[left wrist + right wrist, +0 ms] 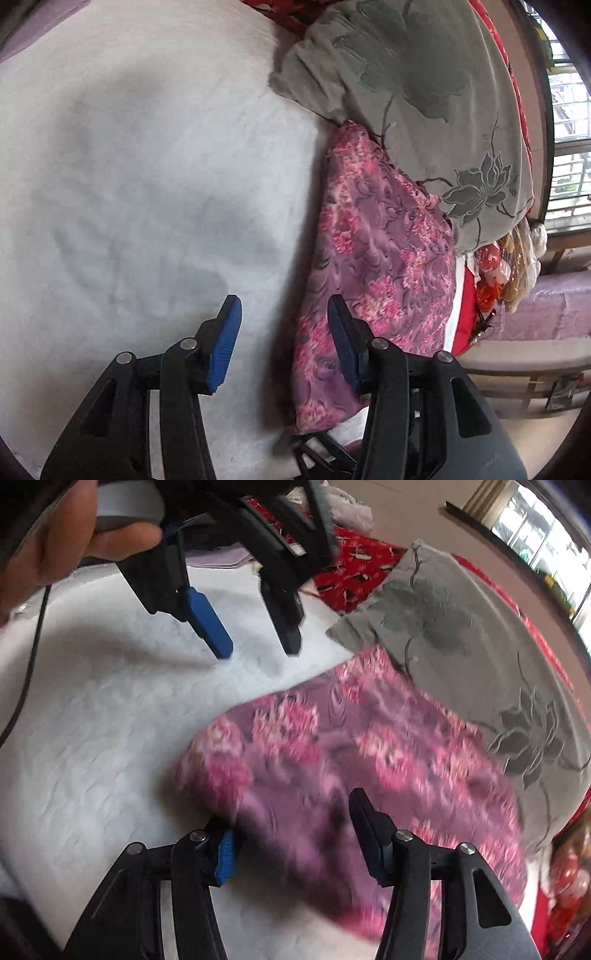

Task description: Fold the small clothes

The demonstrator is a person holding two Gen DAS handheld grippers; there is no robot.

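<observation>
While hovering over white bed sheet: left gripper jaws apart, empty, pink floral garment just right; right gripper jaws apart, straddling garment, grip indeterminate.

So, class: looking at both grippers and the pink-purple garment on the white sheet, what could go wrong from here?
1. The left gripper hangs open over bare white sheet, off the pink-purple garment, so one side may go unheld.
2. The garment touches the grey floral pillow; a grab there might catch both.
</observation>
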